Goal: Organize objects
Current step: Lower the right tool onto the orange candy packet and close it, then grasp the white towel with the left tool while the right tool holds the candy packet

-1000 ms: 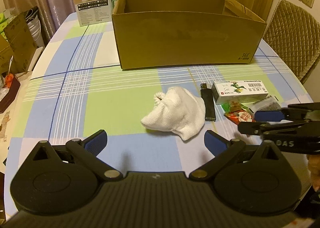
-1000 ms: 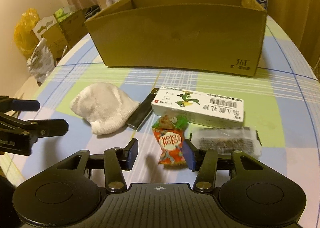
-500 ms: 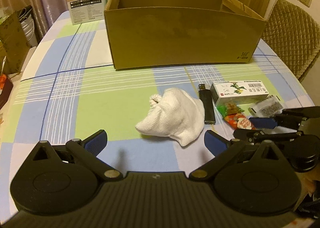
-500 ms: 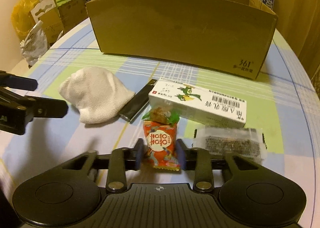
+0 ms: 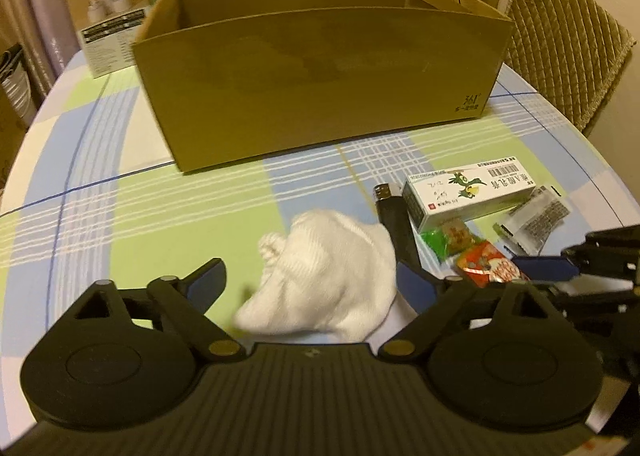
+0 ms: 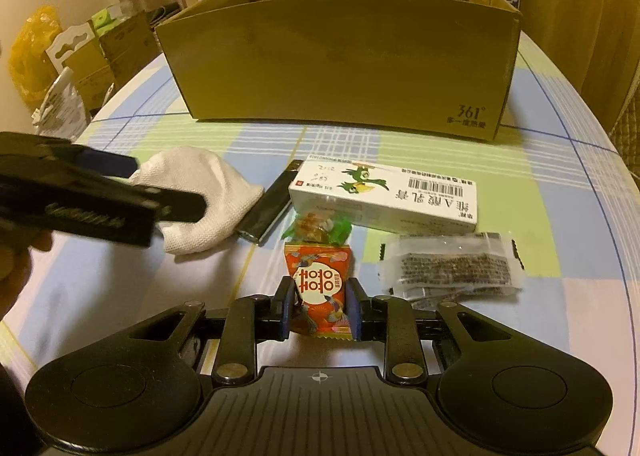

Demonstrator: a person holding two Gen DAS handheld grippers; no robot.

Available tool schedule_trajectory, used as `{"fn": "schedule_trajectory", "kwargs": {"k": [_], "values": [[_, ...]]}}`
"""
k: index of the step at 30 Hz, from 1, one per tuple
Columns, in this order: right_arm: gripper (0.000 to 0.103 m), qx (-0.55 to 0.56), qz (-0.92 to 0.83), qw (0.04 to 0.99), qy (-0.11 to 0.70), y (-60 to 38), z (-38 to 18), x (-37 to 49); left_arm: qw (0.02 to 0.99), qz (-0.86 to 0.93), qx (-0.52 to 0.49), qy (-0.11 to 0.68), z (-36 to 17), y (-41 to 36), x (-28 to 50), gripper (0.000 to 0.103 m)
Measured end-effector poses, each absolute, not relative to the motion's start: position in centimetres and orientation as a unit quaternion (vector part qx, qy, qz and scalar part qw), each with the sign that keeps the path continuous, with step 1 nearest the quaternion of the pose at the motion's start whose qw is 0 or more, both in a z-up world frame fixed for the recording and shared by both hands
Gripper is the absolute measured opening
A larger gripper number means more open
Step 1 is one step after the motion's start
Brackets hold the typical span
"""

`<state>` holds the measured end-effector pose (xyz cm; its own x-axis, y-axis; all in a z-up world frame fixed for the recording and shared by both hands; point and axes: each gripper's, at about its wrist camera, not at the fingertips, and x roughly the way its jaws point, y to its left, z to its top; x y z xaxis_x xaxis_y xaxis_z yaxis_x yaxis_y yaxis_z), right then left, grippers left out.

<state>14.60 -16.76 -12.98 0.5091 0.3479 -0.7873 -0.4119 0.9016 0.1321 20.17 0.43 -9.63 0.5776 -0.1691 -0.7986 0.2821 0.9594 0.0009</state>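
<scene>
Closed since before, right gripper fingers pinch the candy packet.

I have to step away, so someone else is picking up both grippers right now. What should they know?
Right gripper: jaws shut on the red candy packet, low over the tablecloth.
Left gripper: jaws open, around the white cloth, not closed on it.
On the table in front of the cardboard box: black lighter, white ointment box, green-wrapped candy, clear sachet.
Done: nothing can be seen inside the box from here; only the red packet is gripped.
Left: carry the packet into the box, then likely the cloth and the other items.
</scene>
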Motion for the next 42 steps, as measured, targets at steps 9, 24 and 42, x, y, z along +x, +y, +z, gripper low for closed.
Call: {"fn": "schedule_trajectory", "kwargs": {"k": [9, 24, 42], "values": [[0.024, -0.015, 0.211, 0.871, 0.444, -17.7, -12.0, 13.7, 0.873, -0.12, 0.06, 0.469, -9.6, 0.0, 18.7, 0.037], [0.026, -0.043, 0.22, 0.864, 0.451, -17.5, -13.3, 12.2, 0.868, -0.129, 0.074, 0.474, -9.9, -1.0, 14.5, 0.042], [0.023, -0.053, 0.211, 0.883, 0.417, -17.8, -10.5, 10.6, 0.88, -0.111, 0.042, 0.459, -7.5, -0.3, 12.9, 0.034]]}}
